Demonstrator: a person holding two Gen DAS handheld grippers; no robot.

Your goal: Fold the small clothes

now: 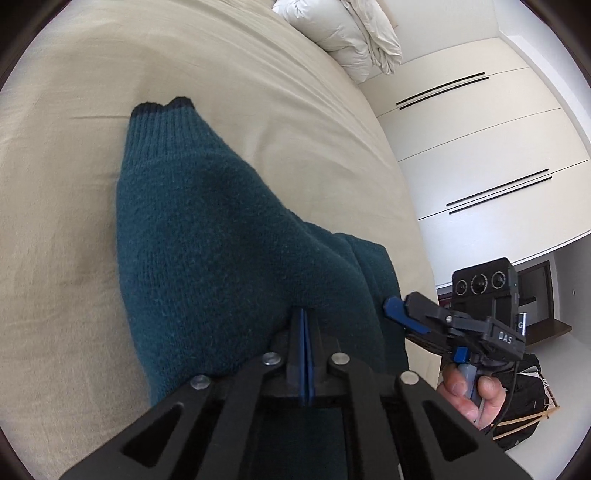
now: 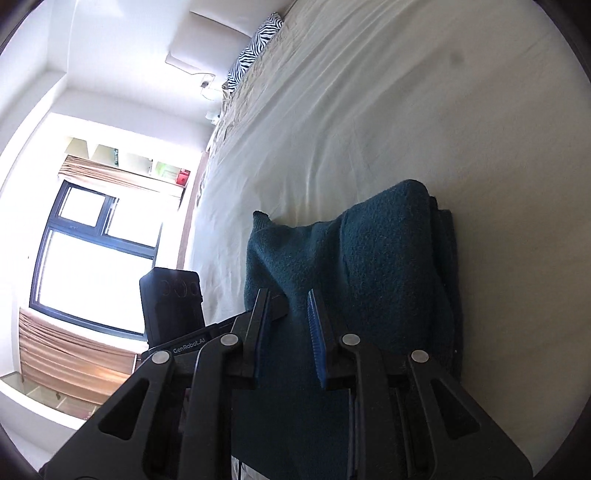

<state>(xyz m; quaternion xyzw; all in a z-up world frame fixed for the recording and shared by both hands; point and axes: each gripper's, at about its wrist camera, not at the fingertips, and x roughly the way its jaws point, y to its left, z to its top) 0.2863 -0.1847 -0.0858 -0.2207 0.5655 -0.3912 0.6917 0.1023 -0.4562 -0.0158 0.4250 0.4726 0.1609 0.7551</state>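
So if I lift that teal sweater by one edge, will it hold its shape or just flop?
Probably flop: the teal sweater drapes in soft folds from the left gripper. The thick, fuzzy knit looks grippy, unlikely to slip. Folded layers on the beige sheet may slide apart.

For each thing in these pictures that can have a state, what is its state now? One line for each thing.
Teal sweater: on the bed, partly folded, near edge lifted.
Left tongs: shut, at the sweater's near edge.
Right tongs: gap between the pads, sweater between them; grip unclear.
Bed sheet: spread out, lightly wrinkled.
White duvet: bunched at the far end.
Wardrobe doors: closed.
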